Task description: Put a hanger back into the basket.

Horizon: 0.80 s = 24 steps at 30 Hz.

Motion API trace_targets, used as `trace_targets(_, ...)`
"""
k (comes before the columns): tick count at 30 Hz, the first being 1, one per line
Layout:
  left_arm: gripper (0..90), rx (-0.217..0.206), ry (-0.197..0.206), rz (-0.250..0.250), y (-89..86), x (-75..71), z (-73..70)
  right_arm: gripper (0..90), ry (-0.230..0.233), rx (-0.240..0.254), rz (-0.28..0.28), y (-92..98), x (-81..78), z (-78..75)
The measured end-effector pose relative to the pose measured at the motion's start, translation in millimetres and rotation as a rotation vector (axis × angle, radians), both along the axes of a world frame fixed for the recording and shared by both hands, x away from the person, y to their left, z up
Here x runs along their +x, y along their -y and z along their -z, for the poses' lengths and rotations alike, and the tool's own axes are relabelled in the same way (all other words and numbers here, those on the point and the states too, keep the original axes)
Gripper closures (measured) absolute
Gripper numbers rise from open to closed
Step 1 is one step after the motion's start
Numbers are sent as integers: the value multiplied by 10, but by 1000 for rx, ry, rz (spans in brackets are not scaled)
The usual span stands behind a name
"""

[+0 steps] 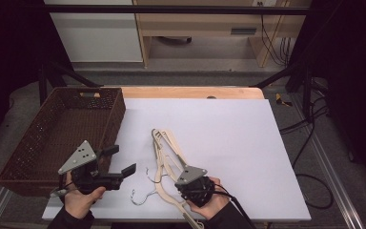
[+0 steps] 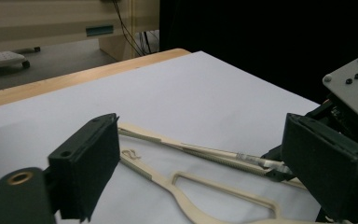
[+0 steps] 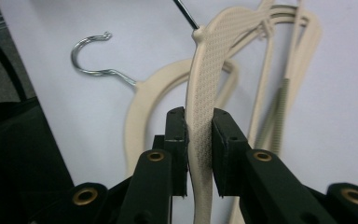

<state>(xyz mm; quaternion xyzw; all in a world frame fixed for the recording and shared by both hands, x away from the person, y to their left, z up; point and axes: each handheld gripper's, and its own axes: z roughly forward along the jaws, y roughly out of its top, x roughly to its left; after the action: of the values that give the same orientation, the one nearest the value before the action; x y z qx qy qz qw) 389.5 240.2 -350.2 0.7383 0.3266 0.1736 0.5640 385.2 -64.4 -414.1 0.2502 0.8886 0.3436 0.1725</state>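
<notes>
Several cream hangers [image 1: 164, 152] with metal hooks lie in a loose pile on the white board [image 1: 228, 143]. My right gripper [image 1: 183, 180] is at the pile's near end. In the right gripper view it [image 3: 199, 128] is shut on the textured arm of one hanger [image 3: 207, 65], and a second hanger [image 3: 137, 112] with its steel hook [image 3: 91, 58] lies beneath. My left gripper [image 1: 123, 159] hovers open to the left of the pile, beside the basket. Its wide-apart jaws frame the hangers [image 2: 191, 179] in the left gripper view, with nothing between them [image 2: 203, 140].
A brown woven basket [image 1: 116, 119] stands at the board's left edge, with nothing visible inside. The wooden table edge [image 1: 186, 92] runs behind the board. Pale cabinets [image 1: 95, 33] and cables [image 1: 310, 129] are on the floor beyond and to the right.
</notes>
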Motion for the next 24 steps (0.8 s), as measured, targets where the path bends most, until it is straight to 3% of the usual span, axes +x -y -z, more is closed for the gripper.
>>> trace_targets(3,92,8,-1,-8,-7,27,30,809,24,10,39,109,29,-79)
trace_targets(9,91,84,1,-11,86,56,110,865,83,10,141,393,119,-205)
trace_targets(14,96,115,-1,-1,121,78,154,867,62,49,163,526,202,-210)
trace_targets(17,97,131,3,4,131,81,161,868,74,70,153,568,217,-233)
trace_targets(19,97,138,4,14,147,72,154,868,77,114,133,606,209,-278)
trace_targets(24,98,175,15,45,235,18,127,868,10,211,1,628,141,-409)
